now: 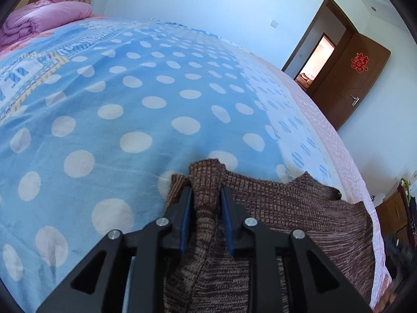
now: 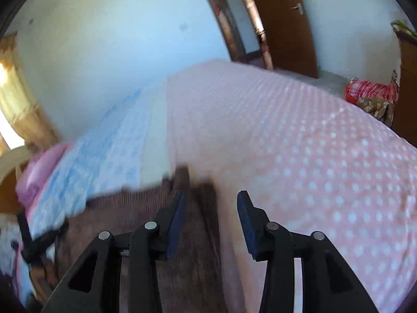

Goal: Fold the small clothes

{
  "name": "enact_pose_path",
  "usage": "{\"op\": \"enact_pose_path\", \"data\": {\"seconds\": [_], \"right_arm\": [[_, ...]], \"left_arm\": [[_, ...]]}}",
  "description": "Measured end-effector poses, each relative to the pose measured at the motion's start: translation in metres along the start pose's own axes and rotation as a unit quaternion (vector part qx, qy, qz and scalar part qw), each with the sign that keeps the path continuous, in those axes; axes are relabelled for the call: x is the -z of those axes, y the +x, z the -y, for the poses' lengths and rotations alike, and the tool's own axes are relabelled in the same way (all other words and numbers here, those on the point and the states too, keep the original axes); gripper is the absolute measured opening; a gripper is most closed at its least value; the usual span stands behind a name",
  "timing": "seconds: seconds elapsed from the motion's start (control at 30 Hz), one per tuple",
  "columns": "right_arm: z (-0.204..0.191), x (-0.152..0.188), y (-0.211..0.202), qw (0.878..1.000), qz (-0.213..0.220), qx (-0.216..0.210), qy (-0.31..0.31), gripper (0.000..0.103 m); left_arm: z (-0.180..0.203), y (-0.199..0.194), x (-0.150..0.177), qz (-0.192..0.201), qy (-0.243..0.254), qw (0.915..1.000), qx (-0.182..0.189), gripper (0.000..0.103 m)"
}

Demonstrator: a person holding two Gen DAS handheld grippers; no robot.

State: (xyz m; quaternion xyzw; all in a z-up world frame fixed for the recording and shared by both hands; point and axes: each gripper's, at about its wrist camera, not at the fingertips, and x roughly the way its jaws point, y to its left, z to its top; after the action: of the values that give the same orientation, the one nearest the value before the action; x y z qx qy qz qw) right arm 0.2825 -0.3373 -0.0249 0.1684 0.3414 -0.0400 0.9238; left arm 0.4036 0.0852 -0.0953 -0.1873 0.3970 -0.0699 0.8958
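Observation:
A brown knit garment (image 1: pixel 286 208) lies on the blue blanket with white dots (image 1: pixel 130 104), at the near right of the left wrist view. My left gripper (image 1: pixel 206 190) sits low over its left edge. A raised ridge of the knit stands between the blue pads (image 1: pixel 186 221), which stand slightly apart and do not squeeze it. In the blurred right wrist view the same garment (image 2: pixel 130 214) lies at lower left. My right gripper (image 2: pixel 211 194) is open over its right border. The cloth's edge runs beside the left finger, and the pink dotted cover (image 2: pixel 312 156) shows in the gap.
A folded pink quilt (image 1: pixel 47 15) lies at the bed's far left corner. The bed's edge drops off on the right, towards a brown door (image 1: pixel 351 78) standing open. A red plaid cloth (image 2: pixel 370 91) lies beyond the bed at far right, next to a wooden cabinet (image 2: pixel 409 78).

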Motion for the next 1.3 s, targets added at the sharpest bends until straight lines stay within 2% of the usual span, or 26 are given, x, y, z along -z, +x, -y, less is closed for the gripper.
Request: {"op": "enact_pose_path", "data": {"seconds": [0.1,0.27,0.3,0.33,0.4,0.47,0.5,0.57,0.67,0.77,0.8,0.87,0.9,0.97,1.03,1.1,1.17,1.3], "right_arm": [[-0.011,0.036,-0.019,0.999,-0.028,0.012,-0.038,0.044],[-0.019,0.077,-0.012,0.995,-0.073,0.040,-0.060,0.044],[-0.018,0.078,-0.011,0.994,-0.069,0.046,-0.064,0.038],[-0.020,0.080,-0.015,0.994,-0.061,0.052,-0.075,0.012],[-0.030,0.081,-0.023,0.992,-0.054,0.063,-0.098,0.010],[-0.036,0.084,-0.039,0.991,-0.037,0.063,-0.112,0.010],[-0.037,0.085,-0.045,0.991,-0.033,0.065,-0.113,0.010],[-0.033,0.089,-0.052,0.992,-0.034,0.069,-0.104,0.002],[-0.010,0.098,-0.040,0.992,-0.062,0.082,-0.069,0.002],[0.005,0.101,-0.041,0.994,-0.061,0.083,-0.047,0.000],[0.004,0.100,-0.042,0.993,-0.064,0.091,-0.051,0.000],[0.000,0.101,-0.044,0.990,-0.071,0.107,-0.056,0.000],[-0.004,0.101,-0.049,0.988,-0.068,0.122,-0.060,0.001],[-0.017,0.100,-0.066,0.990,-0.035,0.118,-0.074,0.001],[-0.041,0.099,-0.080,0.990,0.008,0.102,-0.101,0.001],[-0.062,0.101,-0.085,0.990,0.026,0.065,-0.121,0.001],[-0.079,0.107,-0.074,0.989,0.003,0.043,-0.144,0.001],[-0.074,0.136,-0.040,0.986,-0.081,0.049,-0.137,0.001]], "left_arm": [[-0.001,-0.001,0.001,0.002,-0.004,1.0000,0.003,0.026],[-0.008,-0.009,0.005,-0.007,-0.023,0.9994,0.023,0.027],[-0.007,-0.014,0.008,-0.011,-0.014,0.9997,0.016,0.027],[-0.004,-0.020,0.011,-0.013,-0.003,0.9999,0.008,0.027],[0.006,-0.041,0.022,-0.004,0.036,0.9993,-0.007,0.030],[0.010,-0.057,0.034,0.000,0.055,0.9985,-0.003,0.040],[0.011,-0.066,0.041,0.001,0.060,0.9982,-0.001,0.040],[0.011,-0.082,0.055,0.004,0.069,0.9976,-0.001,0.040],[0.009,-0.096,0.075,0.015,0.089,0.9958,-0.012,0.040],[0.001,-0.091,0.090,0.006,0.101,0.9938,-0.047,0.041],[-0.008,-0.087,0.092,-0.006,0.078,0.9960,-0.043,0.042],[-0.022,-0.089,0.088,-0.001,0.039,0.9987,-0.032,0.050],[-0.029,-0.086,0.087,-0.003,0.023,0.9993,-0.028,0.051],[-0.032,-0.085,0.087,-0.003,0.017,0.9996,-0.020,0.052],[-0.025,-0.082,0.088,-0.003,0.031,0.9990,-0.033,0.052],[-0.019,-0.079,0.089,-0.002,0.047,0.9977,-0.048,0.052],[-0.019,-0.081,0.091,-0.001,0.048,0.9976,-0.050,0.053],[-0.022,-0.085,0.093,0.000,0.043,0.9981,-0.045,0.053]]}}
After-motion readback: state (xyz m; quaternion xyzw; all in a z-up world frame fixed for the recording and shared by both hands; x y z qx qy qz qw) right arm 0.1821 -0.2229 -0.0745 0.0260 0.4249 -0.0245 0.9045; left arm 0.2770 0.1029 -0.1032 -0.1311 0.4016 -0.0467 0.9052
